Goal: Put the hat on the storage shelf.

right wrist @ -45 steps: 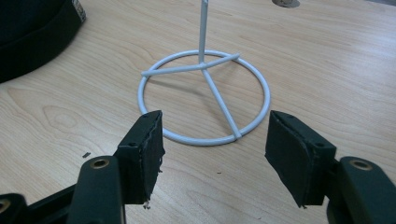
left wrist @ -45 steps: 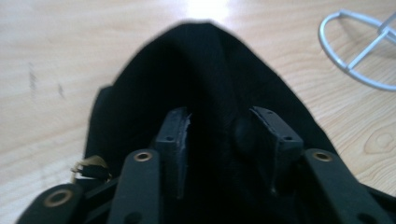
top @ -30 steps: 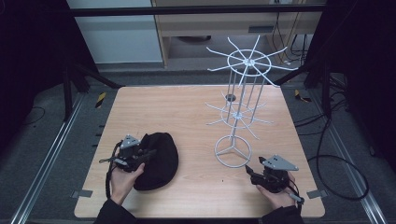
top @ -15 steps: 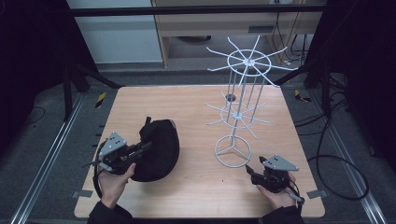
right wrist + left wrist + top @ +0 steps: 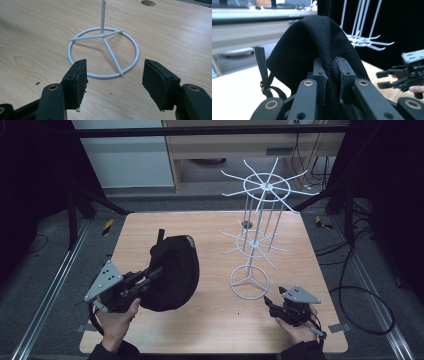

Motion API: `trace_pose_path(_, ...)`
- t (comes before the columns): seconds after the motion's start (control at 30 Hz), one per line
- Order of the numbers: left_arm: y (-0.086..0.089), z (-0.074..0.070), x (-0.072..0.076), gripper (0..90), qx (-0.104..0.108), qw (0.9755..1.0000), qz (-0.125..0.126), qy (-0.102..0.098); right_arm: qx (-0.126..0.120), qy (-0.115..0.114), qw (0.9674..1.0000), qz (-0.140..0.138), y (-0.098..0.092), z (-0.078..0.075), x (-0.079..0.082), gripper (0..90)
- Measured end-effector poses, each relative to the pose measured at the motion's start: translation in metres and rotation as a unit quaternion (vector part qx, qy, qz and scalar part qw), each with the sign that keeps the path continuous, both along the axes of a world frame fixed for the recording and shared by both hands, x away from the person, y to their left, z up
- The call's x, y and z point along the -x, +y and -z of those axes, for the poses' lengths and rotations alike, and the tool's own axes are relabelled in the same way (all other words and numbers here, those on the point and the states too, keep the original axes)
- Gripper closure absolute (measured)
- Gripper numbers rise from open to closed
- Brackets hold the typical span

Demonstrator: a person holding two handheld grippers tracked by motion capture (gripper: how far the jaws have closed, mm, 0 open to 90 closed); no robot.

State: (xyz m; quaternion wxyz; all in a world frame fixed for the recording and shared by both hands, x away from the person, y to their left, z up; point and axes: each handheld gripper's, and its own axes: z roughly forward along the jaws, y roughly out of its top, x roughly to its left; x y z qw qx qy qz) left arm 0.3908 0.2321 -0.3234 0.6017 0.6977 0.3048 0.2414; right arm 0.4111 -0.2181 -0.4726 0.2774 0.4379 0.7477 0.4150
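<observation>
Lower left of the high view: left gripper (image 5: pixel 159 271) is clamped on the black cap (image 5: pixel 172 270), jaws pinching a thick fabric seam at the cap's near edge; the left gripper view shows the seam (image 5: pixel 331 70) squeezed tight between both pads. Cap sits just above and right of the gripper, left of centre over the wooden table (image 5: pixel 210 225), tilted up with its strap (image 5: pixel 160 235) poking out at the top. Centre right: white wire rack (image 5: pixel 260 220) stands upright, ring base (image 5: pixel 249 282) on the table, well apart from the cap. Lower right: right gripper (image 5: pixel 267 301) is released, jaws spread with nothing between them, resting near the table edge just beside the ring base, pointing at it.
</observation>
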Motion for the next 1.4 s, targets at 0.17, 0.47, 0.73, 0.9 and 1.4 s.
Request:
trace_pose_path(0.17,-0.001,-0.018,0.004,78.8,0.026,0.9991,0.013,-0.031,0.0,0.001,1.0,0.002,0.001,0.0,0.0,36.6)
trace_pose_path(0.47,-0.008,-0.05,0.005,78.8,0.053,0.9956,0.029,-0.071,0.003,-0.004,1.0,0.003,0.0,0.0,0.0,36.4)
trace_pose_path(0.73,-0.016,-0.071,-0.001,78.8,0.086,0.9904,0.039,-0.101,0.004,-0.004,1.0,0.002,0.0,0.0,0.0,36.1)
trace_pose_path(0.9,-0.018,-0.083,-0.005,78.9,0.101,0.987,0.041,-0.119,0.005,-0.005,1.0,0.003,0.0,0.0,0.0,35.9)
trace_pose_path(1.4,-0.04,-0.113,-0.01,78.9,0.118,0.9808,0.06,-0.143,0.007,-0.006,1.0,0.001,0.0,0.001,-0.001,35.4)
